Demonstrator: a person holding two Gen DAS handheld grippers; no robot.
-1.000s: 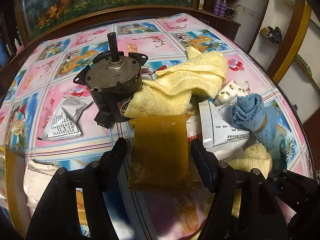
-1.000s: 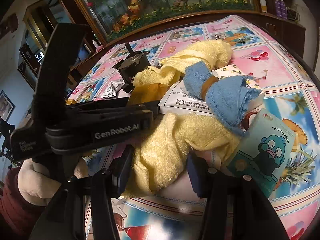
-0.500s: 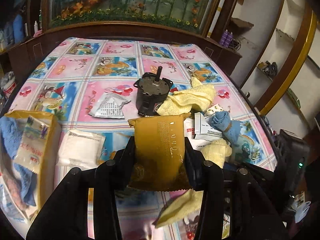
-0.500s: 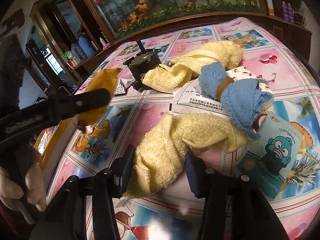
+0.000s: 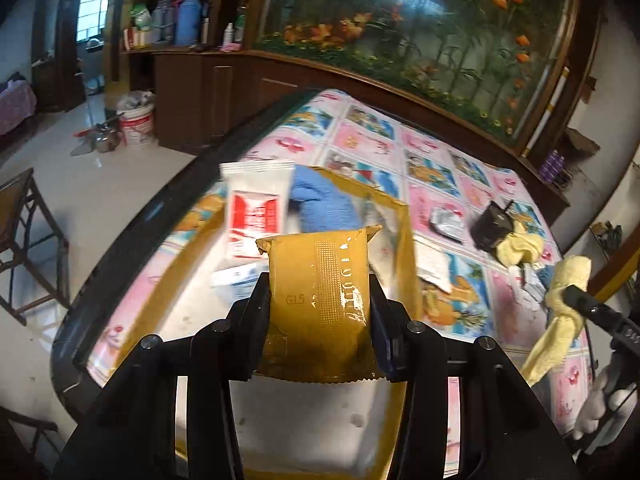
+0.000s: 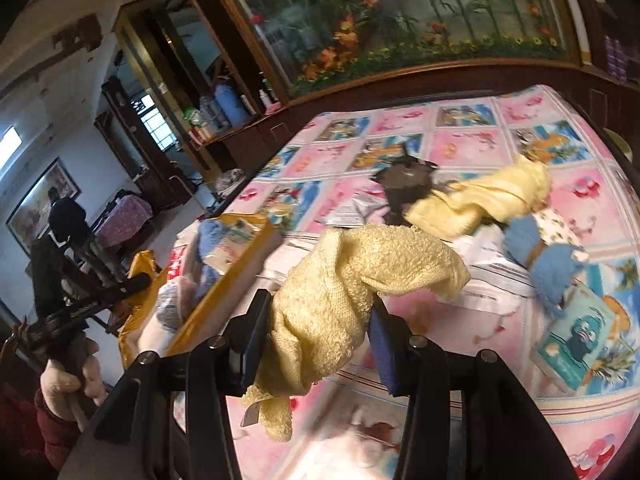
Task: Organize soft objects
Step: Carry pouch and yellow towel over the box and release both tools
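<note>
My left gripper is shut on a golden-brown sealed pouch and holds it in the air above a yellow-rimmed box. Inside the box lie a blue cloth and a white-and-red packet. My right gripper is shut on a pale yellow towel, which hangs clear of the patterned tablecloth. The right wrist view shows the box to the left, with the pouch beyond it. In the left wrist view the hanging towel is at far right.
On the table lie a black motor, a second yellow towel, a banded blue cloth, a teal cartoon packet and a silver sachet. The box sits near the table's dark edge. A chair stands beyond it.
The left gripper closed on the pouch, lifted it and swung left over the box. The right gripper raised the yellow towel off the table.
</note>
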